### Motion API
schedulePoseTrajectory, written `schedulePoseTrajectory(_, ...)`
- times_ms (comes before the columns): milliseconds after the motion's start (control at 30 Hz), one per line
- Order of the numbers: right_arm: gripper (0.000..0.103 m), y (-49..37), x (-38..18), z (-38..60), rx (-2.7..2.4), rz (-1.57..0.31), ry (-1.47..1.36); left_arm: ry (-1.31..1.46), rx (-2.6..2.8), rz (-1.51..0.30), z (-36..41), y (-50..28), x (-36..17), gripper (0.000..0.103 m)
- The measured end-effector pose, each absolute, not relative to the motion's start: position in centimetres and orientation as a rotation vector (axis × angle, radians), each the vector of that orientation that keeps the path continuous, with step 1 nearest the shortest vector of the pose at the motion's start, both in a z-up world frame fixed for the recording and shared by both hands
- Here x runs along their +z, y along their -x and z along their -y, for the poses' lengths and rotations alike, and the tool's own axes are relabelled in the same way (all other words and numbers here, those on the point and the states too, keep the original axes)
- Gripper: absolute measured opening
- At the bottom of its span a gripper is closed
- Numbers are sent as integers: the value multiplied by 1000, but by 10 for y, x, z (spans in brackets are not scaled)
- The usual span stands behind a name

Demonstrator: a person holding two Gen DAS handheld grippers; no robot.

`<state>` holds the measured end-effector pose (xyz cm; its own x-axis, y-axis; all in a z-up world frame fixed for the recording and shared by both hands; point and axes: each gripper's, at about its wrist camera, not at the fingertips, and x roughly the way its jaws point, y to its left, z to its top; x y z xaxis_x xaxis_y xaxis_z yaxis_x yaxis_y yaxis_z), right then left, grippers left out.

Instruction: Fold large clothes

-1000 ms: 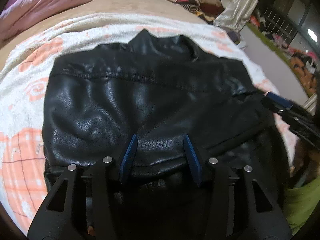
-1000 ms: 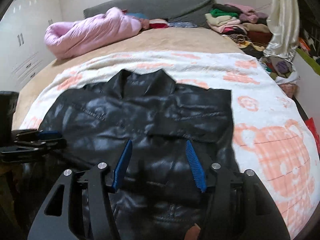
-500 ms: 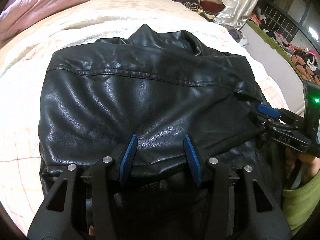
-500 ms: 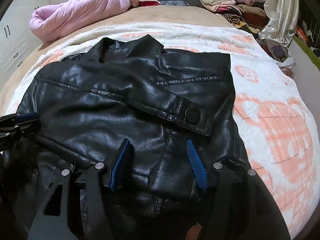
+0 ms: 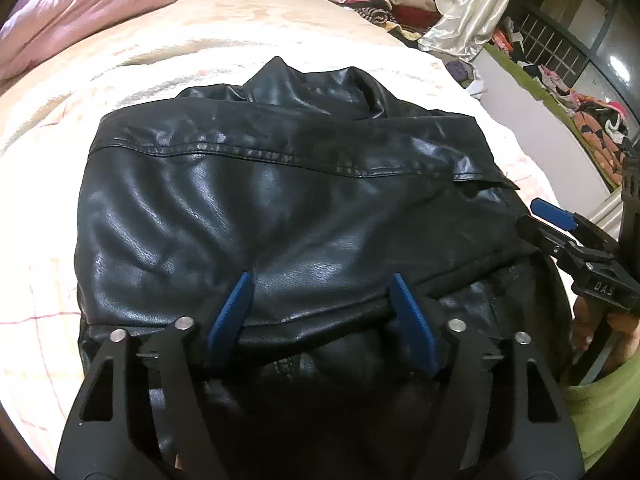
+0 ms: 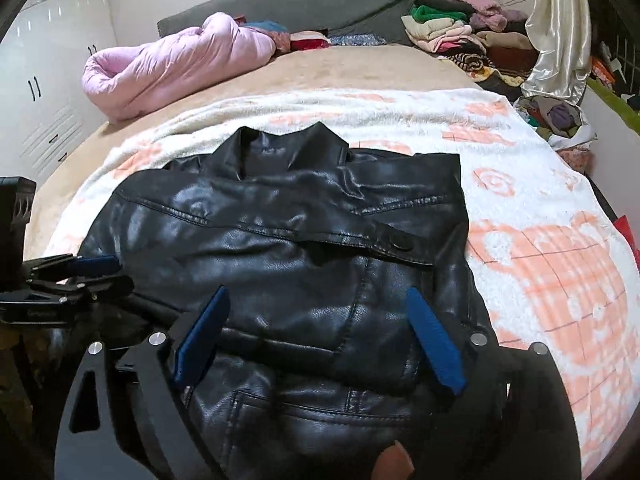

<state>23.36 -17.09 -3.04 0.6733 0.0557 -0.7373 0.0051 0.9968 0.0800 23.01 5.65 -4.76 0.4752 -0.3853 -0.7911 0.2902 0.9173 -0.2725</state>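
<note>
- The left claw [image 5: 322,312] has its blue pads spread and its jaws are opening; the folded edge of the black, shiny leather jacket [image 5: 280,208] lies between the pads, which no longer press on it.
- The right claw [image 6: 320,332] is released too, its jaws opening wide; the jacket's doubled-over lower part sits between and beneath the blue pads without being pinched.
- Just ahead of both claws the jacket lies folded on the bed, its bottom half turned up over the body, a stitched seam running across it.
- In the right wrist view a flap with a round black snap button [image 6: 402,243] lies ahead and a little right of the right claw.
- Seen from the left claw, the right claw [image 5: 560,224] is off to the right beside the jacket's edge; below it a person's green sleeve [image 5: 604,408] shows.
- Beyond the seam, the jacket's collar [image 6: 288,148] stands up at the far end.
- Under the jacket spreads a white fleece blanket with orange checked and rose patterns [image 6: 540,248].
- Farther off, left of the claws, a rolled pink quilted duvet [image 6: 172,64] lies on the tan bed sheet [image 6: 360,68].
- Far right, a pile of folded clothes [image 6: 452,36] sits beside a cream satin curtain [image 6: 560,28].
</note>
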Motion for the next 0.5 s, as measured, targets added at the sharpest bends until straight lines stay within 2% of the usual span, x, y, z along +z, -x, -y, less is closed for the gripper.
schedulePoseTrajectory(67,93,-234,-30,171,24,-828,-77,114,-417,-993,-57,-229,-47,70)
schedulePoseTrajectory(233,94,-233,-27,168,18,-817,-73,110,-407,-985,-56,-227,-42,80)
schedulePoseTrajectory(500,95,-227,-19,163,23,-795,-69,119,-386,-961,-62,-222,-29,91)
